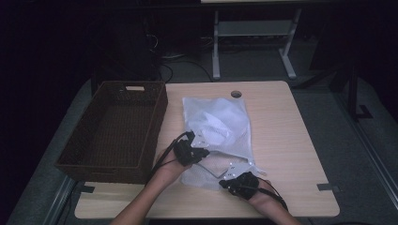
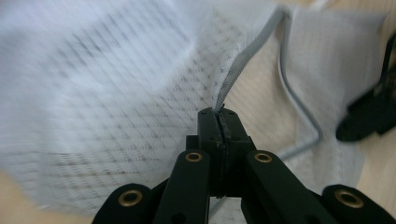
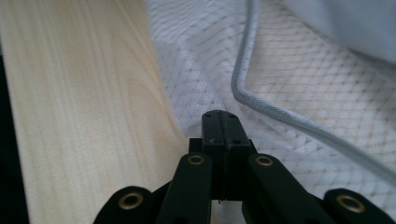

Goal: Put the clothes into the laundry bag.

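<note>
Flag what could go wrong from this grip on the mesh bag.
The left gripper pinches just the grey zipper edge of the mesh laundry bag; thin trim could slip out. The right gripper clamps loose mesh near the table edge, so lifting may stretch or snag it. The wicker basket wall could catch the bag.

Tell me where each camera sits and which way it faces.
High view: above the person's side, looking forward and down on the table, basket and mesh bag; forearms and both grippers show.
Left gripper view: rides the left gripper, looking along its shut jaws pinching the bag's grey zipper edge.
Right gripper view: rides the right gripper, jaws shut on the bag's mesh.
All three share the bag.
</note>
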`<action>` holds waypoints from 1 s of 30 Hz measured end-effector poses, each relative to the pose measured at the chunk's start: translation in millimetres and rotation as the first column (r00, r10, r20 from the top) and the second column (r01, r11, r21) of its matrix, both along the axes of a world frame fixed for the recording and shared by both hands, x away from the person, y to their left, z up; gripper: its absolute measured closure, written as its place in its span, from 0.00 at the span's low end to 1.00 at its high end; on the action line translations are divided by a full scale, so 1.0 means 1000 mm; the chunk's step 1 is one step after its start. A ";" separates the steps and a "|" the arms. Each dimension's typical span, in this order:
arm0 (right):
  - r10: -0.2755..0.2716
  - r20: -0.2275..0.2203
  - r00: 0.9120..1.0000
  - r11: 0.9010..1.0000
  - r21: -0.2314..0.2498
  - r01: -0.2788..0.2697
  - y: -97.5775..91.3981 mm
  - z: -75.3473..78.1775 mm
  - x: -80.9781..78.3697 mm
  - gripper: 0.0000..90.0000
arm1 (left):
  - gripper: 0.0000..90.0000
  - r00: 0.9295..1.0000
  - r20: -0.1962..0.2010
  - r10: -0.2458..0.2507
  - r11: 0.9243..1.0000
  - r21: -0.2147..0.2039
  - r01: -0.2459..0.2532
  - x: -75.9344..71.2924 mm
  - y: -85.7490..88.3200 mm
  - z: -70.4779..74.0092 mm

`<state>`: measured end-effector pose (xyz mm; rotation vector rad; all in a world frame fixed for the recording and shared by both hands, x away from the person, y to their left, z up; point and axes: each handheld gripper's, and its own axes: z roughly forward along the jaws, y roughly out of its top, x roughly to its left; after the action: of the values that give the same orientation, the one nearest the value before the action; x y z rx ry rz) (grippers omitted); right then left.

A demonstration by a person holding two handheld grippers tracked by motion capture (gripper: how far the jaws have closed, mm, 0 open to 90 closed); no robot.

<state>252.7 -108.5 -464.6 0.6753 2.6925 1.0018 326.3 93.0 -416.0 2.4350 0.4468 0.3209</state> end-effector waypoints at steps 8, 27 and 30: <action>-0.021 -0.031 0.999 0.999 0.026 0.021 -0.006 0.003 0.008 0.99 | 0.99 0.997 -0.069 -0.019 0.999 0.040 0.022 0.002 -0.001 -0.029; -0.186 -0.006 0.983 0.981 0.056 0.186 -0.021 0.002 0.066 0.91 | 0.81 0.990 -0.139 -0.009 1.000 -0.030 0.005 0.000 0.011 -0.034; -0.181 0.005 0.983 0.980 0.088 0.180 -0.023 0.006 0.063 0.76 | 0.72 0.989 -0.145 0.000 0.998 -0.055 -0.008 -0.003 0.013 -0.031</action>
<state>315.5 -131.2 -458.7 0.9086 2.5334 1.0762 323.3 106.2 -446.5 2.4128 0.5170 0.1320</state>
